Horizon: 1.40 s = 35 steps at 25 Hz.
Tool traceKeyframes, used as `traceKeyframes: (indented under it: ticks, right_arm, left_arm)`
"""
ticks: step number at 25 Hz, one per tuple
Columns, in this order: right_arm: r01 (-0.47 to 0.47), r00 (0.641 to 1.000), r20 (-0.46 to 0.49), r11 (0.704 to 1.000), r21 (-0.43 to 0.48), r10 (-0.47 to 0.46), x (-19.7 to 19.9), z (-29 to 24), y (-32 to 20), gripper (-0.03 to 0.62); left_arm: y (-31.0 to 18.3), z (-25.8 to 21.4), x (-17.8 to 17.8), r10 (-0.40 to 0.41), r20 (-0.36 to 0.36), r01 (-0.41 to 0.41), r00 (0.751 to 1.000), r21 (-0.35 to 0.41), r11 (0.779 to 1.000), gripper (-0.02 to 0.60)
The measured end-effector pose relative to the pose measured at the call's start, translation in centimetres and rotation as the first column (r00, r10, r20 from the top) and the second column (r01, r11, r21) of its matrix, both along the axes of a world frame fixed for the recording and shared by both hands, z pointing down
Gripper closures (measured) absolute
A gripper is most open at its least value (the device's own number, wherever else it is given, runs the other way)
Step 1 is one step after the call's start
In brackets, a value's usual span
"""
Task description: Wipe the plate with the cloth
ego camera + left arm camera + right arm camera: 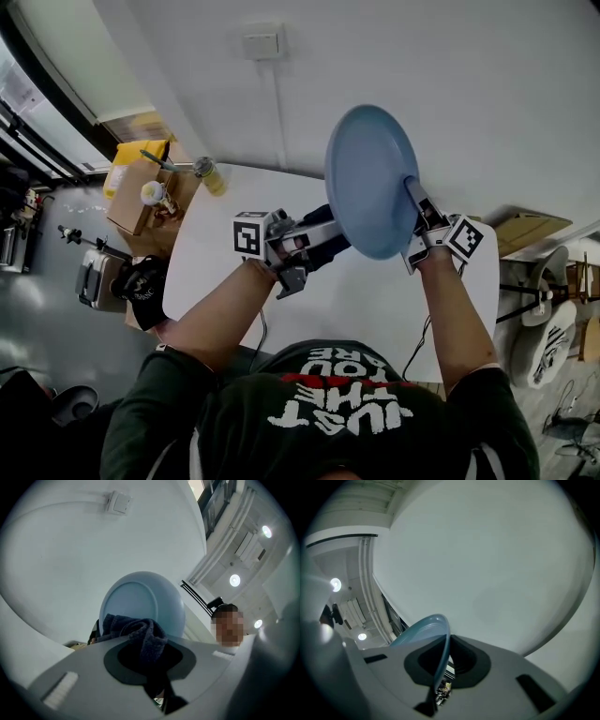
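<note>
Blue plate [370, 178] rim pinched between right tongs [418, 202].

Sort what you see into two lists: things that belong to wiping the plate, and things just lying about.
Belongs to the job:
- blue plate, clamped by its rim in the right tongs
- dark cloth, gripped in the left tongs

Just lying about:
- cardboard box
- yellowish bottle
- wall switch
</note>
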State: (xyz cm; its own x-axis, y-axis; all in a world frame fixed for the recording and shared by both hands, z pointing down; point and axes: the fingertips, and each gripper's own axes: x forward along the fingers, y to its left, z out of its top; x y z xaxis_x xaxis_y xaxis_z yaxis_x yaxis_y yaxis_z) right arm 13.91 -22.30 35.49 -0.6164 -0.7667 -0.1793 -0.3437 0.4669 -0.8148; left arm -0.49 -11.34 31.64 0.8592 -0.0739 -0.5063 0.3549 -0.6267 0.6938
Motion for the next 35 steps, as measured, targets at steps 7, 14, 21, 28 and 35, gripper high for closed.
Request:
traceKeyframes:
  ticks: [7, 14, 21, 28, 35]
  right_arm:
    - [0.043, 0.999, -0.031, 0.998, -0.041, -0.044, -0.8, 2.5, 1.5, 0.58]
    - [0.149, 0.988, -0.039, 0.988, -0.034, -0.15, -4.7, 2.3, 4.0, 0.58]
    - [0.168, 0.985, -0.04, 0.986, 0.018, -0.168, -6.4, -0.3, 3.8, 0.58]
    - [0.078, 0.997, -0.018, 0.996, 0.046, -0.078, -4.2, -1.9, 1.6, 0.58]
    - [0.014, 0.999, -0.032, 1.0, 0.009, -0.013, -1.8, 0.1, 0.5, 0.58]
  left_arm:
    - [-2.5, -1.4, -3.8, -0.117, -0.07, 0.117, 0.991, -0.002, 0.993, 0.532]
    - [-6.0, -3.6, -5.6, -0.213, -0.173, 0.199, 0.962, -0.09, 0.976, 0.532]
    - [-6.8, -2.8, -2.2, -0.161, -0.165, 0.138, 0.973, -0.143, 0.98, 0.532]
    - [-2.9, 0.2, 2.4, -0.003, -0.086, -0.011, 0.996, -0.162, 0.987, 0.532]
    - [0.3, 1.0, 3.0, 0.083, -0.101, -0.099, 0.991, -0.167, 0.981, 0.532]
